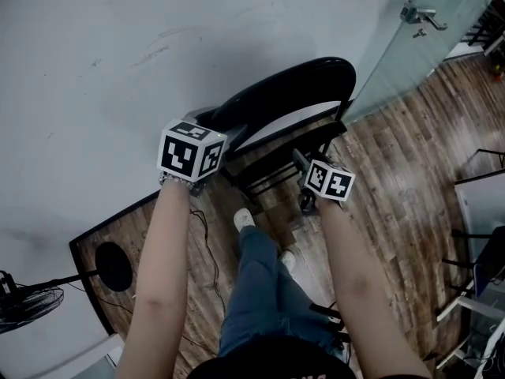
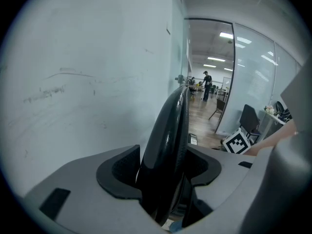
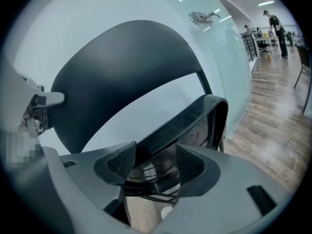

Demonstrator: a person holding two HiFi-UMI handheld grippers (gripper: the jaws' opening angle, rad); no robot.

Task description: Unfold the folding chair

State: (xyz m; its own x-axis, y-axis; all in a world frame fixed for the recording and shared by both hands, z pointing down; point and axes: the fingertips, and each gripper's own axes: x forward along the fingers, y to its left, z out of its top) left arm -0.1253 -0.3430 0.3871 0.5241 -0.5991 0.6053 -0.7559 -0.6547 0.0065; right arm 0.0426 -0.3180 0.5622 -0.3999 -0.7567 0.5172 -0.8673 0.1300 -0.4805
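The black plastic folding chair point(image 1: 292, 93) is standing on the brown wooden floor point(image 1: 394, 164), close against the pale grey wall point(image 1: 118, 46). Its long axis is running upright, with the curved backrest point(image 2: 168, 135) pointing up. The left gripper point(image 2: 163, 167) is clamping the backrest's side edge between its 2 jaws. The right gripper point(image 3: 155, 162) is gripping the rim of the tilted seat point(image 3: 187, 118).

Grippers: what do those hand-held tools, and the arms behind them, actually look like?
The left gripper and right gripper each have a smooth grey body ending in two jaws with black textured pads. Each carries a white cube printed with black square markers: left cube, right cube. The left arm and right arm are bare, with no sleeves in view.
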